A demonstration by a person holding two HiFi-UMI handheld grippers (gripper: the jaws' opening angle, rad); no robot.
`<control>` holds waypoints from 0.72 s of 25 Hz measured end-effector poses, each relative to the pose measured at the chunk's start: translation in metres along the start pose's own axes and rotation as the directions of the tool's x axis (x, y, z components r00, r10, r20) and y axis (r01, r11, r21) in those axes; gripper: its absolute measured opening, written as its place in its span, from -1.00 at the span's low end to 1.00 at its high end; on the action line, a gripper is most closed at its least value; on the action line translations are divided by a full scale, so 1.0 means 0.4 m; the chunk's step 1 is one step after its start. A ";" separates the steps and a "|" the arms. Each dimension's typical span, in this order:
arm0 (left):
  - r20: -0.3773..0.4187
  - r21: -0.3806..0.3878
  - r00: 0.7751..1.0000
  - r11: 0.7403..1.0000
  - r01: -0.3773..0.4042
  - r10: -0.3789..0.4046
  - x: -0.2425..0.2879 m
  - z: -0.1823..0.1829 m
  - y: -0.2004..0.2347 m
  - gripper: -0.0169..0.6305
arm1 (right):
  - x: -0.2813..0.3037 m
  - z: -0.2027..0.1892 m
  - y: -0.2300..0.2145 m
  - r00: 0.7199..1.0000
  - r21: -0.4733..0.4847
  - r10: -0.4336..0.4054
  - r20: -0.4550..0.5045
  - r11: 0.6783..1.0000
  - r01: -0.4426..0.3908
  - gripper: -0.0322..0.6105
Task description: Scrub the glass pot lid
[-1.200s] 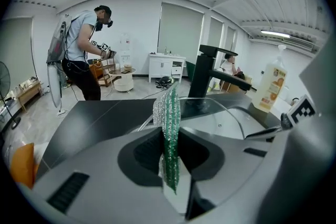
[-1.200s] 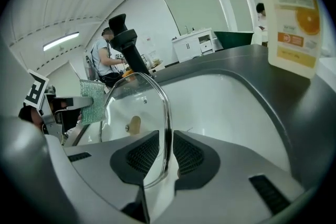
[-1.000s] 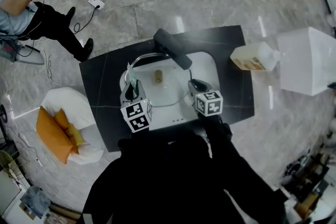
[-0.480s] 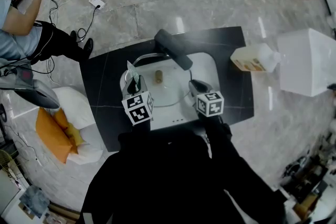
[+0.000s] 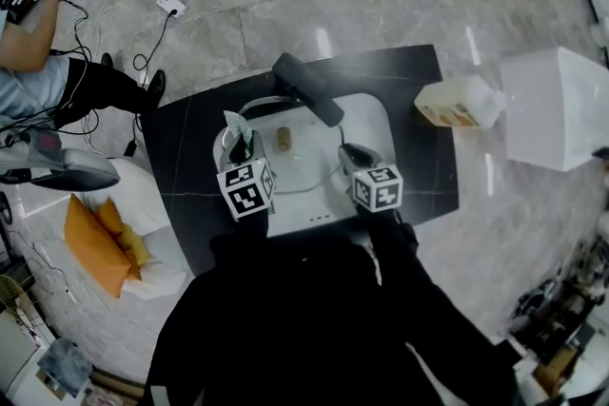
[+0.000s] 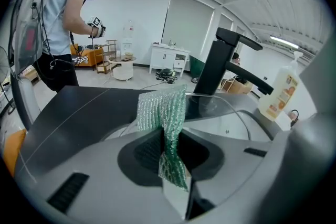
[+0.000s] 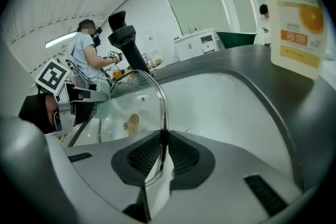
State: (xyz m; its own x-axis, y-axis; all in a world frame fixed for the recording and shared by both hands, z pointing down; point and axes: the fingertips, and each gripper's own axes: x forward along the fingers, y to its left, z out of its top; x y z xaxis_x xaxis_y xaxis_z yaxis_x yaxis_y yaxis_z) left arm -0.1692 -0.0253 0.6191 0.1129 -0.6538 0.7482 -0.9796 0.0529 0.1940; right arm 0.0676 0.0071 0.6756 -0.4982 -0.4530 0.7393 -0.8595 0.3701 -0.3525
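The glass pot lid (image 5: 290, 162) lies tilted in the white sink (image 5: 376, 114), its wooden knob (image 5: 284, 139) facing up. My right gripper (image 5: 346, 154) is shut on the lid's metal rim (image 7: 163, 113) at its right side; the knob (image 7: 131, 124) shows through the glass. My left gripper (image 5: 238, 147) is shut on a green glittery scrub cloth (image 6: 164, 113), which it holds at the lid's left edge (image 6: 226, 107). The right gripper view shows that cloth (image 7: 102, 99) against the rim.
A black faucet (image 5: 306, 87) reaches over the back of the sink. An orange soap bottle (image 5: 457, 105) lies at the table's right end, beside a white box (image 5: 557, 109). A person (image 5: 38, 71) stands far left; a white beanbag (image 5: 124, 195) sits by the table.
My left gripper with the cloth has shifted slightly up and left along the lid's edge. The right gripper holds still. The person at far left has moved.
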 end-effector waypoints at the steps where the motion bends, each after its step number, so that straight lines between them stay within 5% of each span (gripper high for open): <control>1: -0.003 -0.002 1.000 1.000 0.006 -0.006 0.002 0.000 -0.001 -0.74 | 0.000 -0.001 -0.001 1.000 0.004 -0.001 0.002 1.000 0.001 -0.75; 18: -0.011 -0.015 0.999 0.999 0.036 -0.036 0.028 0.022 -0.027 -0.75 | -0.001 0.001 0.003 1.000 0.042 -0.009 0.028 0.999 0.008 -0.76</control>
State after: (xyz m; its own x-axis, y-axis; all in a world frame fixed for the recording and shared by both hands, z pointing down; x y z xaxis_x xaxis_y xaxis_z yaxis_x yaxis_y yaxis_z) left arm -0.1587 -0.0398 0.6196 0.1500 -0.6472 0.7474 -0.9723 0.0406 0.2303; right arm 0.0667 0.0074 0.6743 -0.4934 -0.4790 0.7260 -0.8674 0.3325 -0.3702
